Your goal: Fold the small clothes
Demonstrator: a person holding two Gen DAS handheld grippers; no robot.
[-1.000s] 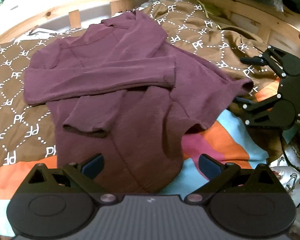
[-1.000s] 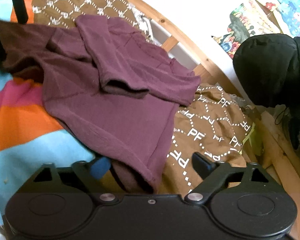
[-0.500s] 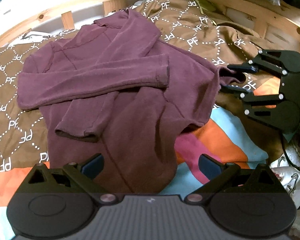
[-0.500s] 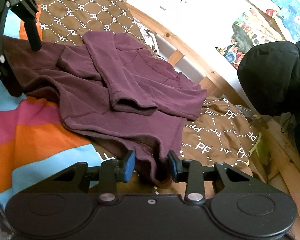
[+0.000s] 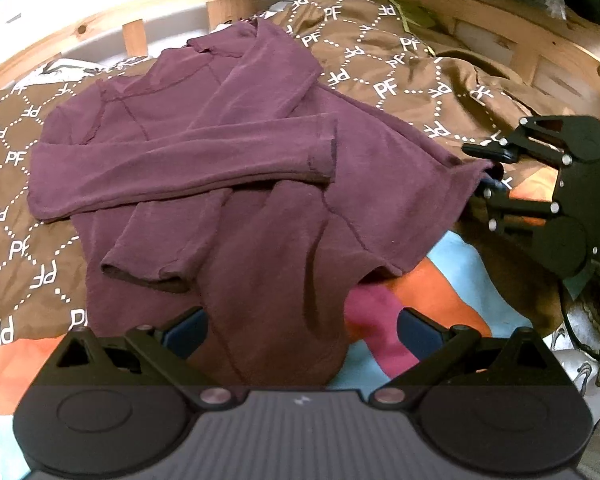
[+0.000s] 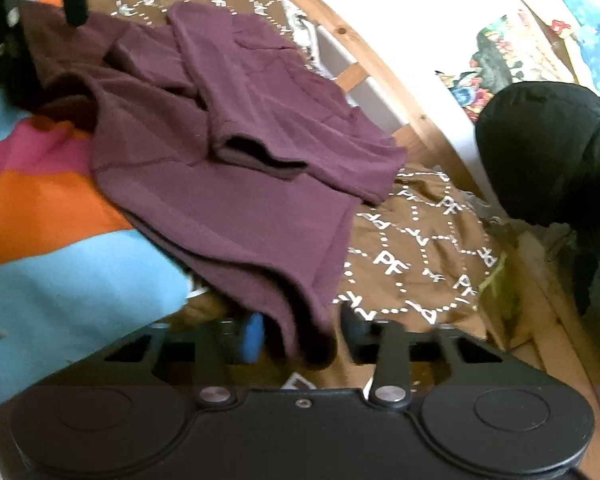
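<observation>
A maroon long-sleeved top (image 5: 236, 168) is laid on a bed, partly over a brown cover (image 5: 384, 76) and partly over a striped blanket (image 5: 432, 292) in orange, pink and light blue. The letters "PF" are read repeatedly on the brown cover, printed in white inside a dotted diamond grid; no other writing is legible. Both sleeves are seen folded across the body of the top, the upper cuff (image 5: 326, 158) lying above the lower cuff (image 5: 148, 276).

The left gripper (image 5: 300, 332) is held with its fingers spread wide, the hem of the top lying between them without being pinched. The right gripper (image 6: 300, 334) is noted with its fingers drawn close around a bunched corner of the hem (image 6: 312, 344); the frame is blurred, so firm contact cannot be confirmed. A wooden bed rail (image 5: 100, 28) is seen behind the cover, and a black garment (image 6: 548, 152) at the right.
</observation>
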